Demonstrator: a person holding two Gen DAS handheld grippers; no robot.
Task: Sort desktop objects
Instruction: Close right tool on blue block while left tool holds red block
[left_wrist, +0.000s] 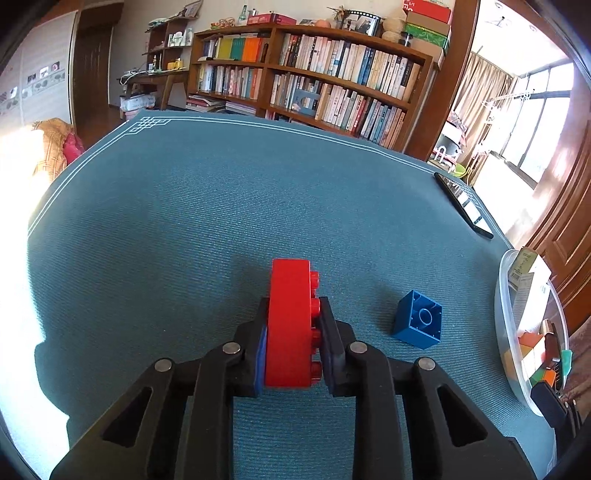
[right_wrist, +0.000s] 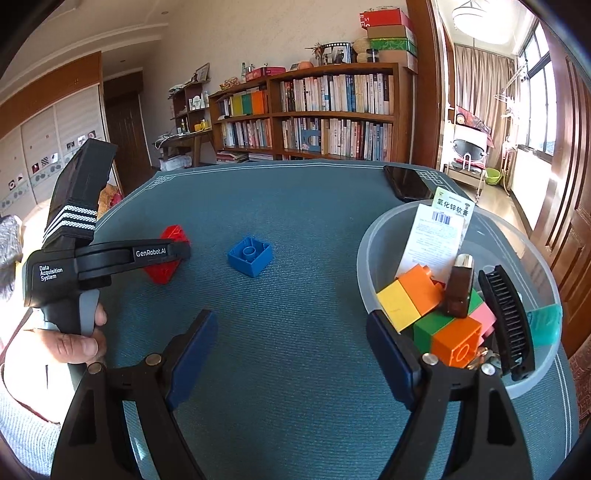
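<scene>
Left gripper (left_wrist: 293, 332) was clamped on red brick (left_wrist: 291, 325), likely bound for bowl (right_wrist: 369, 254); right gripper (right_wrist: 291, 354) hung wide open, empty; blue brick (right_wrist: 250, 256) still unsorted.

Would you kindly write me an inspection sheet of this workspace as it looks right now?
Surface: teal table mat with a white line border, lit by sun from the window side.
Job's things: red brick clamped on edge, studs facing right; blue brick lying hollow side up on the mat; translucent bowl holding yellow, orange, green and pink bricks.
Clutter: also in the bowl, a black comb, a brown bottle and a medicine box; a phone near the far edge.
Grippers: left gripper shut on the red brick; right gripper open, empty, beside the bowl.
Cables: nothing seen.
Surroundings: bookshelf, doors, curtained windows.
</scene>
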